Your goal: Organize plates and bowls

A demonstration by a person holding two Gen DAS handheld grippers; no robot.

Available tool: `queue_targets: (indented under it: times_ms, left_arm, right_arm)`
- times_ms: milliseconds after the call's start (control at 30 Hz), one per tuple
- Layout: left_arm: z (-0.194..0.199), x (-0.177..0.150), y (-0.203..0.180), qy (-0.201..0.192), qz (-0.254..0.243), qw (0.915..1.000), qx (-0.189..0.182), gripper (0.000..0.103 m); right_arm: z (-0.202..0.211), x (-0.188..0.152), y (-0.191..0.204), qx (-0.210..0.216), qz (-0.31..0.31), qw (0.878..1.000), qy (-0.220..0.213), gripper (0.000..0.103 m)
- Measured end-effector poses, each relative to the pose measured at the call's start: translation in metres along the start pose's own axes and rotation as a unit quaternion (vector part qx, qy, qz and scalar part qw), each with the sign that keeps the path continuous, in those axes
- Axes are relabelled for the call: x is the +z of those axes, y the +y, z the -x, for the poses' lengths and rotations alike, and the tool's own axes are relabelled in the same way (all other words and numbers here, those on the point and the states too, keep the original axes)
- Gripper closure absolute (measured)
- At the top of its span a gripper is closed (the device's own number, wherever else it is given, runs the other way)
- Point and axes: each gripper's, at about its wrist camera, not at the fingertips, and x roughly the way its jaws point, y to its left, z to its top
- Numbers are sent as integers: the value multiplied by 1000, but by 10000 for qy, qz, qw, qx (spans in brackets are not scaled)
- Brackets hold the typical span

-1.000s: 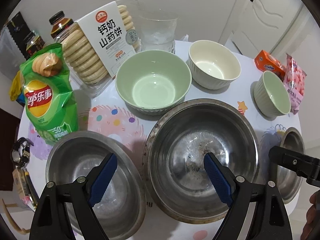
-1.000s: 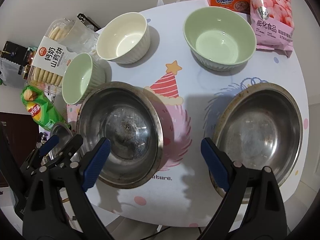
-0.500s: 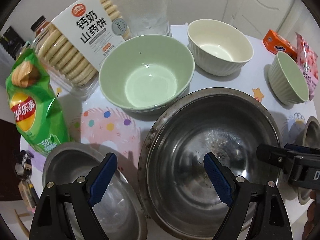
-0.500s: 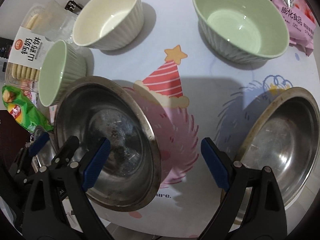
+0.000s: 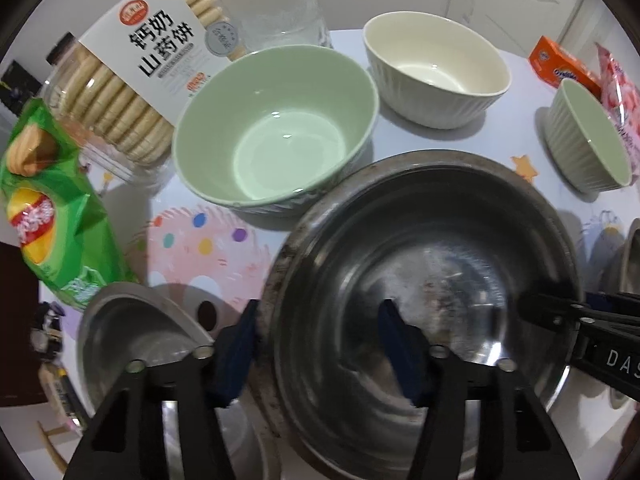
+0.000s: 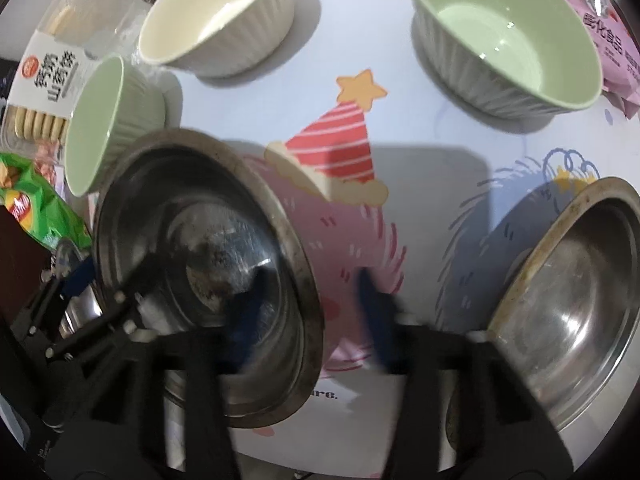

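Bare tablecloth (image 6: 420, 128) lies open between the steel bowls (image 6: 208, 264), ceramic bowls (image 6: 508, 36) crowding beyond.

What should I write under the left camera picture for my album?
Left tongs straddle the big steel bowl's rim, green bowl behind.

Upper left of left wrist view: clear tub of round biscuits (image 5: 132, 80) with white label, lying tilted. Green chip bag (image 5: 44, 216) at left edge, below it. Clear glass (image 5: 280, 4) at top centre. Orange Ovaltine box (image 5: 560, 66) and pink snack bag (image 5: 618, 96) upper right. Printed party tablecloth (image 6: 332, 152) underneath.
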Motion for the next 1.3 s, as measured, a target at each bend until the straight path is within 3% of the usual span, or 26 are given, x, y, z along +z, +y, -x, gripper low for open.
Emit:
queue_targets:
  times_ms: [33, 167, 233, 833, 1067, 1300]
  left_arm:
    - [0, 0, 1, -8, -13, 10000, 4, 55]
    - [2, 2, 12, 5, 110, 9999, 76, 78]
    - [1, 1, 16, 28, 183, 9998, -15, 78]
    - [45, -5, 20, -321, 32, 9995, 3, 79]
    - [95, -13, 13, -669, -42, 9977, -130, 79]
    - [127, 1, -28, -832, -388, 9953, -311, 79]
  right_arm:
    - [-2, -1, 3, 43, 52, 10000, 48, 82]
    - [-2, -3, 10, -97, 259, 9996, 3, 84]
    - [2, -3, 9, -26, 202, 9998, -42, 90]
    - [44, -17, 9, -6, 350, 9985, -423, 91]
    - [97, -33, 11, 10, 487, 9952, -850, 91]
    - [144, -41, -18, 22, 146, 9925, -1215, 91]
